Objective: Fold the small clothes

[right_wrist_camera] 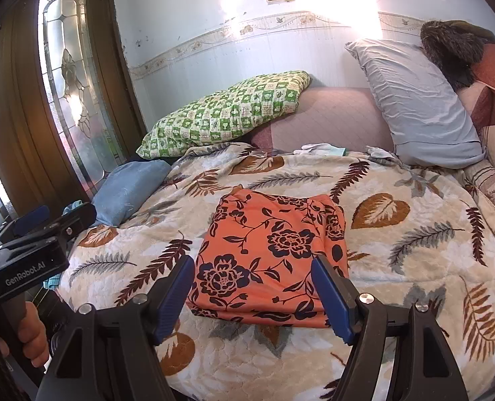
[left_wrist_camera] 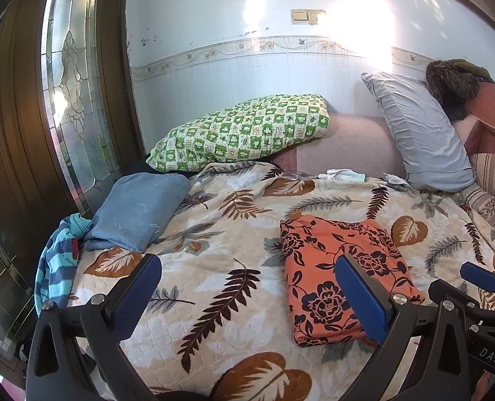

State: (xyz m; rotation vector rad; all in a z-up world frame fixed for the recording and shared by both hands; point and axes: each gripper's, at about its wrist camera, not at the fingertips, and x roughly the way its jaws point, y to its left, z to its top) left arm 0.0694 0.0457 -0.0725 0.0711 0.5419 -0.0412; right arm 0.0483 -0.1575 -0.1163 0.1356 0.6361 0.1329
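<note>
The jaws of both the left gripper (left_wrist_camera: 247, 295) and the right gripper (right_wrist_camera: 252, 295) are spread, with nothing pinched. The folded orange floral garment (right_wrist_camera: 270, 254) is seen on the leaf-print blanket (right_wrist_camera: 414, 260), just beyond the right gripper. A careless pinch could drag the layers apart and undo the fold.

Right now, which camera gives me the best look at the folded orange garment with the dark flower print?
The right wrist view: the folded orange floral garment lies centred on the leaf-patterned blanket, its whole top visible. In the left wrist view the garment sits off to the right, partly hidden behind a blue finger.
</note>
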